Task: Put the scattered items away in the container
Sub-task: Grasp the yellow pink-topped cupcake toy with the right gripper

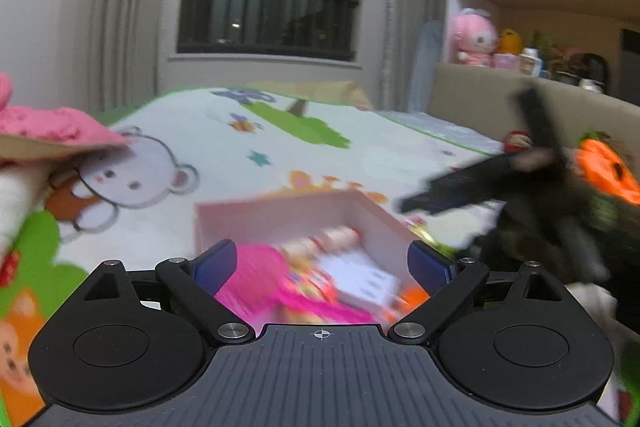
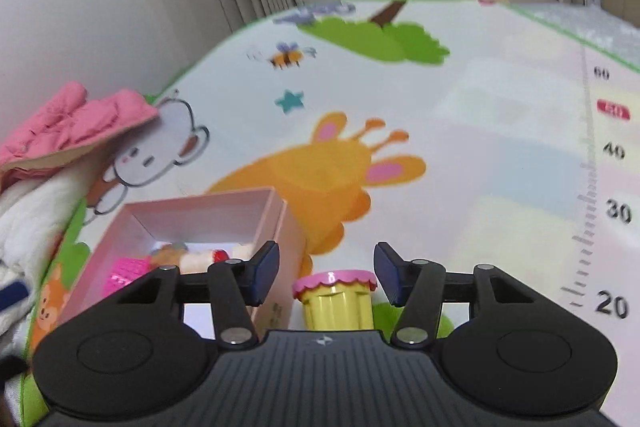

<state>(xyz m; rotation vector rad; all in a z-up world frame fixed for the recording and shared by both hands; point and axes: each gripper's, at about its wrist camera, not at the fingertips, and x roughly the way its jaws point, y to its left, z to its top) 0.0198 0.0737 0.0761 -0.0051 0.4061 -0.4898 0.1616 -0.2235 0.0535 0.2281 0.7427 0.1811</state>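
Observation:
A pink open box (image 1: pixel 280 219) stands on the cartoon playmat, and my left gripper (image 1: pixel 322 259) hangs over it, open wide with nothing between the pads. Inside lie a blurred bright pink toy (image 1: pixel 260 283), a white carton (image 1: pixel 360 279) and other small items. To the right of the box (image 2: pixel 200 207) stands a yellow cup with a pink scalloped lid (image 2: pixel 338 309). My right gripper (image 2: pixel 326 267) is open around this cup, with a gap showing at the left pad. In the left wrist view a blurred black finger (image 1: pixel 452 191) of the right gripper reaches in beside the box.
A pink padded garment (image 2: pixel 72 123) on cardboard and white fleece (image 2: pixel 36 219) lie left of the box. The playmat (image 2: pixel 480 147) stretches far and right, with a height ruler printed along its right edge. Curtains and a dark window stand behind; plush toys (image 1: pixel 472 35) sit on a shelf at the right.

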